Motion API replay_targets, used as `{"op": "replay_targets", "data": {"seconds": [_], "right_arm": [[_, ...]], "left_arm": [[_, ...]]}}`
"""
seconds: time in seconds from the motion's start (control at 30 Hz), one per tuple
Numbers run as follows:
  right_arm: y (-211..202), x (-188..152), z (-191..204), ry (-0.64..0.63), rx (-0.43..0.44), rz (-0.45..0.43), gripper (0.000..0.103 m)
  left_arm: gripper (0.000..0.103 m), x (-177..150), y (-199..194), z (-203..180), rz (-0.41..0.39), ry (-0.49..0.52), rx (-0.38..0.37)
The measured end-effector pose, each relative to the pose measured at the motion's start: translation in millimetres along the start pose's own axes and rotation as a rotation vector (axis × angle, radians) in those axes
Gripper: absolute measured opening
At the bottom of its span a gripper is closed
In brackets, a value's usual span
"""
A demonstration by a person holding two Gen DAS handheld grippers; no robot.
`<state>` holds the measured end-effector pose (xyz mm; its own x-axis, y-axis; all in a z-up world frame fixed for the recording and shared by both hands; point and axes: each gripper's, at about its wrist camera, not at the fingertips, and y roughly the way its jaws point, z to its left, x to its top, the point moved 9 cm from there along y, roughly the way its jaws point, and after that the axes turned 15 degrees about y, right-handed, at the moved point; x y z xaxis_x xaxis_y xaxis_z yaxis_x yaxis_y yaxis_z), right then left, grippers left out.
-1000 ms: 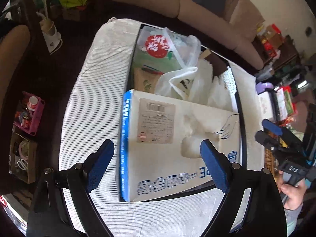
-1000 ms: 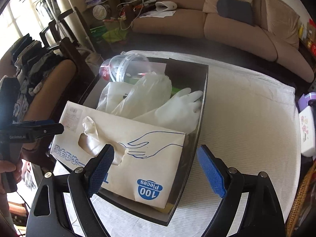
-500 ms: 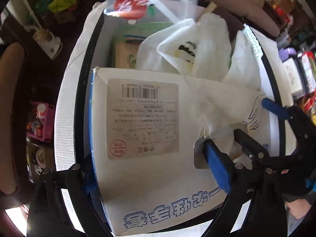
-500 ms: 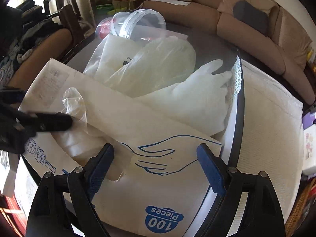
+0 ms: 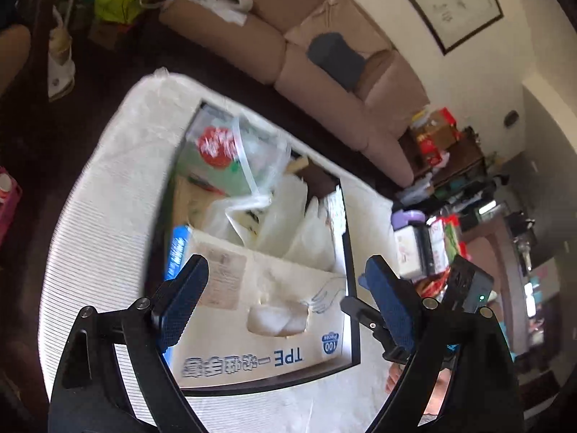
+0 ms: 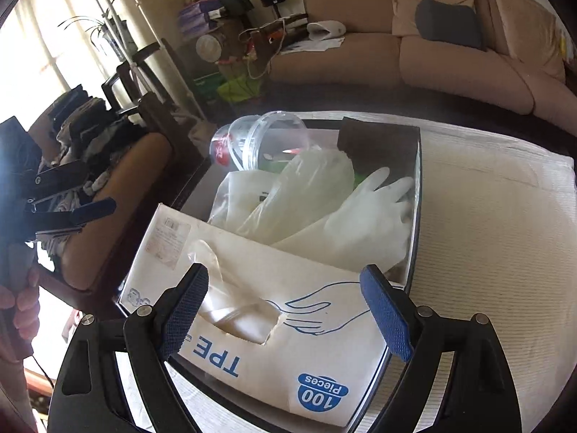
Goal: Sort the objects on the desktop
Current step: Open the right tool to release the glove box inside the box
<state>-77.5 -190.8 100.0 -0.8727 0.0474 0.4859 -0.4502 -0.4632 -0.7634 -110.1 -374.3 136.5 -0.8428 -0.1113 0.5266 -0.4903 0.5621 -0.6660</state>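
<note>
A white glove box printed with a blue hand and "100 pieces" lies across the near end of a black tray. A thin clear glove sticks out of its slot. Behind it in the tray are a white rubber glove, a plastic bag, a clear cup and a green pack with a red logo. My left gripper hovers above the box, its jaws closing a little, the pads touching nothing. My right gripper hangs open over the box's slot end.
The tray sits on a white ribbed mat covering the table. A brown sofa runs along the far side. A padded chair stands at the table's left edge. A purple cup and packets crowd the right.
Half a second ago both grippers were low and close over the glove box; both have since pulled back up and away from it. The box and the tray's contents lie as before.
</note>
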Motion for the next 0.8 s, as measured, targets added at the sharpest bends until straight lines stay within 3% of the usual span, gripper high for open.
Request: {"op": "replay_targets", "data": {"seconds": [0.1,0.27,0.43,0.53,0.7,0.8], "right_arm": [[17.9,-11.7,-4.7,0.008,-0.005,0.045,0.089],[41.1,-19.2,-6.0,-0.040,-0.064,0.046,0.090],[66.3,-34.3,-2.6,-0.170,-0.216,0.061,0.092],[70.4,-32.7,-3.5,-0.150,-0.220,0.101,0.092],[38.6,-8.5,6.5,-0.069,-0.087,0.055,0.092],[14.8,11.2,6.3,-0.067,-0.064,-0.026,0.092]], "left_arm": [[0.087,-9.8,35.0,11.8,0.046,-0.053,0.005],[0.082,-23.5,65.5,33.5,0.065,-0.110,0.077],[0.079,-31.9,76.0,24.5,0.086,0.030,0.231],[0.079,-38.8,80.4,15.5,0.101,0.093,0.301],[0.080,-29.5,63.7,14.1,0.111,0.011,0.193],[0.082,-10.4,44.5,15.4,0.057,-0.037,0.135]]}}
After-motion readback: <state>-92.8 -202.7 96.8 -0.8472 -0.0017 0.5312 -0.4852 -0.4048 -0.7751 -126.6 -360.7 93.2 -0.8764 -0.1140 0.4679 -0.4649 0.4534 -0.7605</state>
